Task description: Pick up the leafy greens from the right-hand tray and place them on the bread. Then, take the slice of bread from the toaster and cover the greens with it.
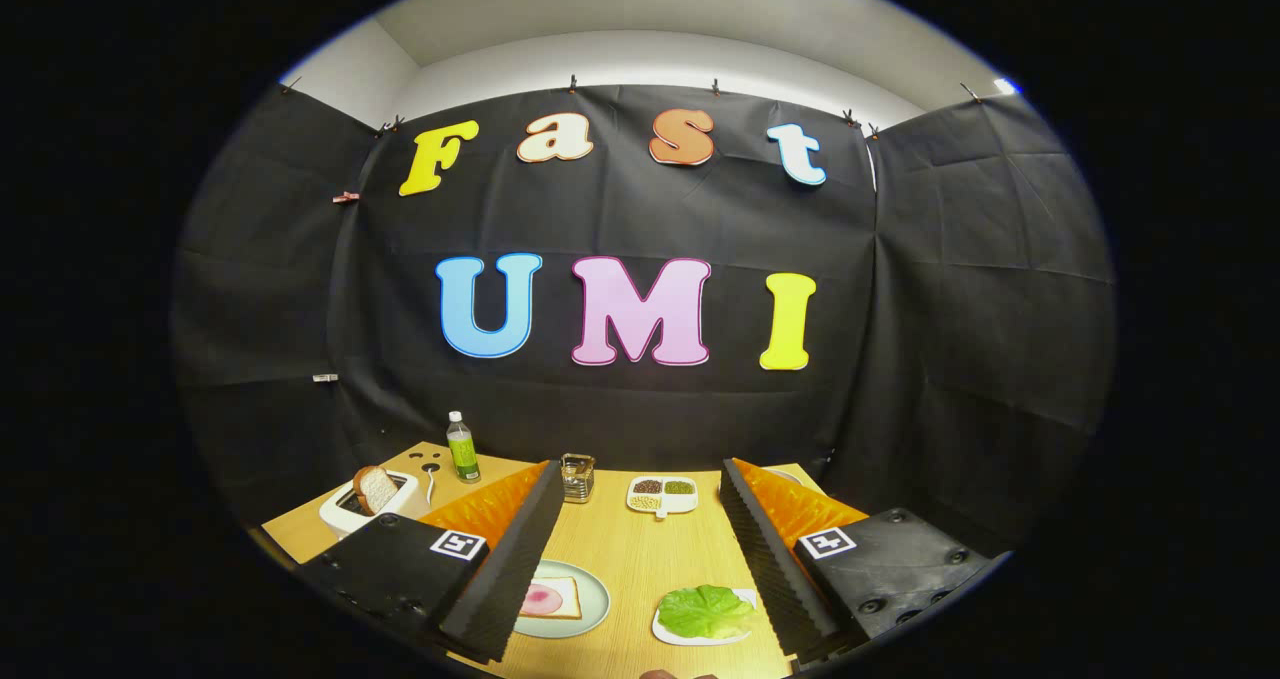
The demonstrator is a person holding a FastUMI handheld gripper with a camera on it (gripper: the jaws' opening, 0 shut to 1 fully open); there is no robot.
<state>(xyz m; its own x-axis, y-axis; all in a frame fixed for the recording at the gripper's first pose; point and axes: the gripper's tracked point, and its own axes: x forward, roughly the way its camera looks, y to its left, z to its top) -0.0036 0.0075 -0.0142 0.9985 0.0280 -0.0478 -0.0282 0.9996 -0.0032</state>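
The leafy greens lie on a small white tray on the wooden table, between my fingers and close to the right one. Left of them, a pale green plate holds a bread slice with a pink ham round on it, partly hidden by my left finger. A white toaster stands beyond the left finger with a brown bread slice sticking up out of it. My gripper is open, held above the table with nothing between its fingers.
A green bottle stands at the back left near the cloth wall. A small glass holder and a white divided dish of beans sit at the table's far middle. Another white plate edge peeks behind the right finger.
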